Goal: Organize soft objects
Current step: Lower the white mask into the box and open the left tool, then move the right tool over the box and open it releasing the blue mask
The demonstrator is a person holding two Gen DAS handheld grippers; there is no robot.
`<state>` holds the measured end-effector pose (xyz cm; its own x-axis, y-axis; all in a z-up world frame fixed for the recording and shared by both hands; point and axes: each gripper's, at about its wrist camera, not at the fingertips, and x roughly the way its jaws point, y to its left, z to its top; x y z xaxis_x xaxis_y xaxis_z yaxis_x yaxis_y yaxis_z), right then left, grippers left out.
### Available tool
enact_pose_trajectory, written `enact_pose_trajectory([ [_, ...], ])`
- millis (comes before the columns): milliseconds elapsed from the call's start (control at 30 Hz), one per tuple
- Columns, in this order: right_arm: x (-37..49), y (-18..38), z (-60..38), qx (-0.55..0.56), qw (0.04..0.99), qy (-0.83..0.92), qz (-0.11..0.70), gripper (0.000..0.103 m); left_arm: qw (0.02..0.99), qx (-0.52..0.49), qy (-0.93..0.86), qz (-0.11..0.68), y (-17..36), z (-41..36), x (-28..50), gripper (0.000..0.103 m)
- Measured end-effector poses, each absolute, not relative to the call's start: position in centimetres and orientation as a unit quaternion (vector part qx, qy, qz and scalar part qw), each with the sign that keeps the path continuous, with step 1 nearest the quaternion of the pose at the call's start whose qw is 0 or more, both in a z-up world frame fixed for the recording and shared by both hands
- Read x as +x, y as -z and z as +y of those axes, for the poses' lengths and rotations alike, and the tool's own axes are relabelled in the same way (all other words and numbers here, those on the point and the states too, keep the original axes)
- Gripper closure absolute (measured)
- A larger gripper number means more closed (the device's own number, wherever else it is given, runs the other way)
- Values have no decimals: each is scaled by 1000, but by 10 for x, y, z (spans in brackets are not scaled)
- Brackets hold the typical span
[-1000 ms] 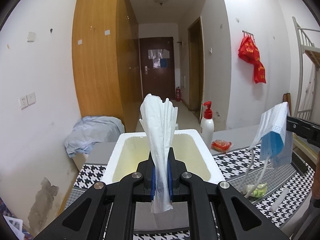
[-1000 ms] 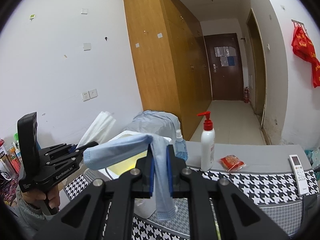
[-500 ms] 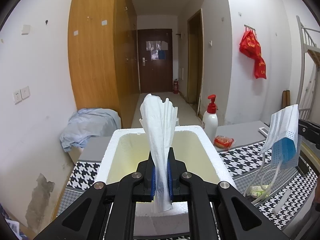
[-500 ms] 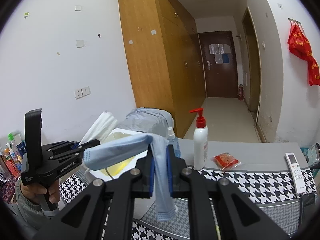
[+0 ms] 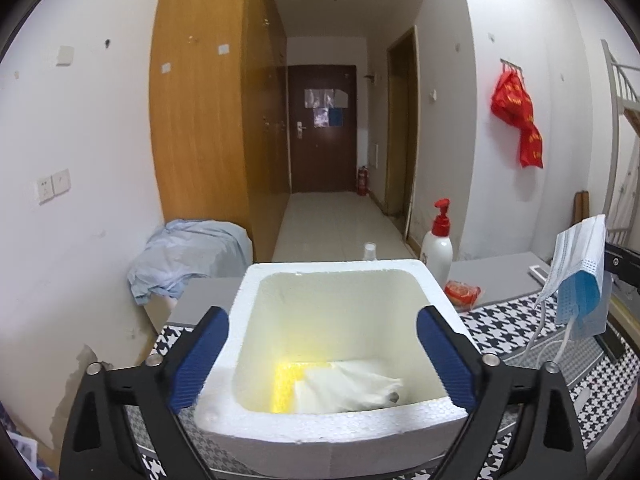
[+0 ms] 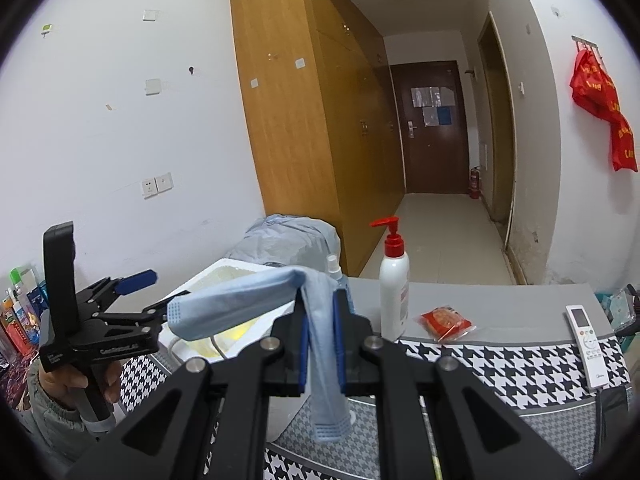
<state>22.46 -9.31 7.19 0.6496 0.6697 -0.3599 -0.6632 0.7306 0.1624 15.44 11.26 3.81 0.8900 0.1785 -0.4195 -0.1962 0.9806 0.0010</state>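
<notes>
The near wall of the foam box (image 5: 332, 428) cuts off the lower edge of the white tissue (image 5: 348, 390), which lies on the box floor beside a yellow patch too blurred to identify. The left gripper (image 5: 320, 356) has just been opening; its jaws stand spread to either side of the box with nothing between them. The right gripper (image 6: 320, 344) is pressed together, pinching one blue face mask (image 6: 256, 300) above the worktop's (image 6: 500, 364) near edge; the mask's ear loops dangle partly hidden behind it. Counted along the worktop's far edge: one pump bottle (image 6: 394, 296), one red packet (image 6: 444, 322), one remote (image 6: 586, 340) and one spray bottle (image 6: 334, 266), mostly hidden.
</notes>
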Motion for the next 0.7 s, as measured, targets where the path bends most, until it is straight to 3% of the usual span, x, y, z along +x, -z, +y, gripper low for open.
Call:
enact_pose_trajectory([
  [700,216,-82,-52,-17,897,-396,196,89,971,-23,-159,178,-50,147,100,1],
])
